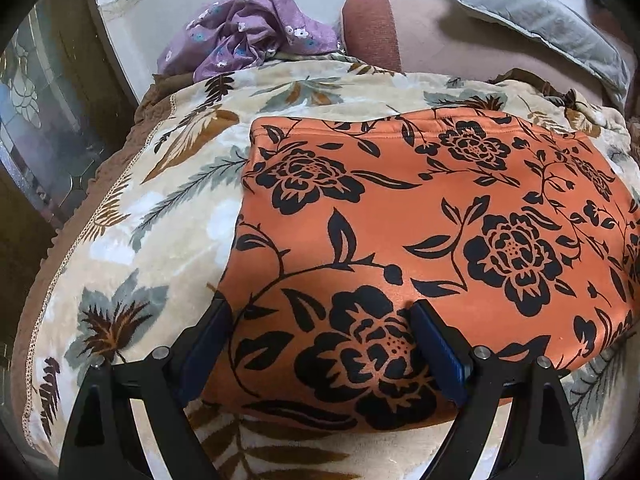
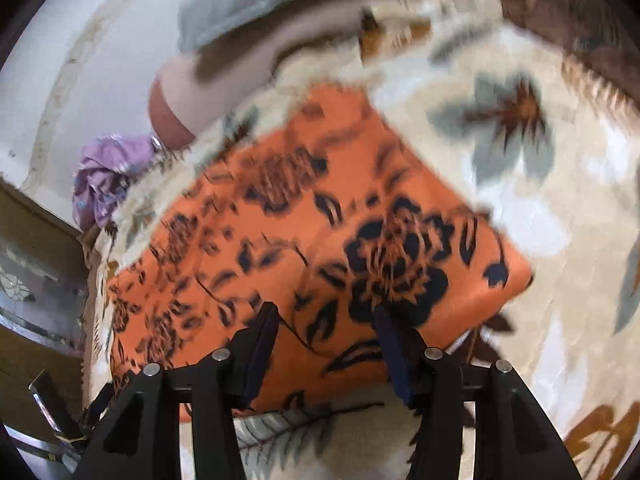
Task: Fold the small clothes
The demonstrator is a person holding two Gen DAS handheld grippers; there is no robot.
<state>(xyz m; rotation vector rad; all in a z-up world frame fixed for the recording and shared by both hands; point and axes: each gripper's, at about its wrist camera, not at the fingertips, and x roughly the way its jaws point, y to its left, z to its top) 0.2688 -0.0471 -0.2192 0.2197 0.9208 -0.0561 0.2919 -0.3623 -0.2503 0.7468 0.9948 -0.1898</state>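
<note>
Two grippers hang over an orange cloth (image 1: 420, 220) with black flowers, which lies flat on a cream blanket (image 1: 132, 216) printed with grey and brown leaves. The left gripper (image 1: 320, 320) stands with its jaws spread wide above the cloth's near left corner; one blue pad sits right at the cloth's left edge, the other over a black flower, and nothing is pinched between them. The right gripper (image 2: 326, 324) hovers over the near right part of the cloth, jaws about half apart, with no fabric between the pads; that view is blurred, so I cannot tell whether the tips touch the cloth. At the far end of the blanket a crumpled purple garment (image 1: 248, 28) lies beside a pink bolster (image 1: 372, 28), with a grey pillow (image 1: 532, 12) farther right.
</note>
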